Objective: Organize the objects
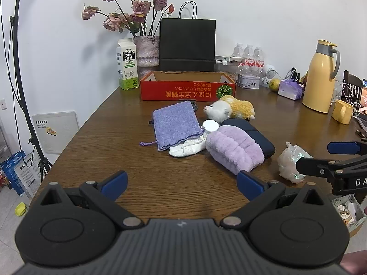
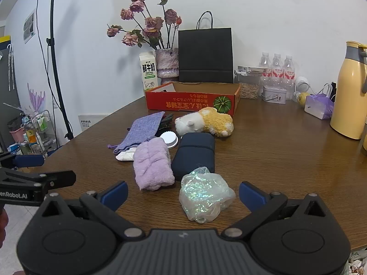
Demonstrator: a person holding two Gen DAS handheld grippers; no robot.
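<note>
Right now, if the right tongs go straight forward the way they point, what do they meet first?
Most likely the clear bag of iridescent shreds, lying on the table right between the open right tongs. Behind it lies the navy pouch. Depth is hard to judge.

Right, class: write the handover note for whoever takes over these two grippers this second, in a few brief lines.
Left gripper: open, empty, over bare table near the front edge.
Right gripper: open, empty; the clear plastic bag of iridescent shreds lies on the table between its fingers, not gripped.
Things: lilac fluffy cloth, navy zip case, purple knitted drawstring pouch, white ridged lid and yellow-and-white plush toy sit loose on the brown wooden table.
Done: nothing; red cardboard tray looks empty.
Left: everything, perhaps into the tray.
</note>
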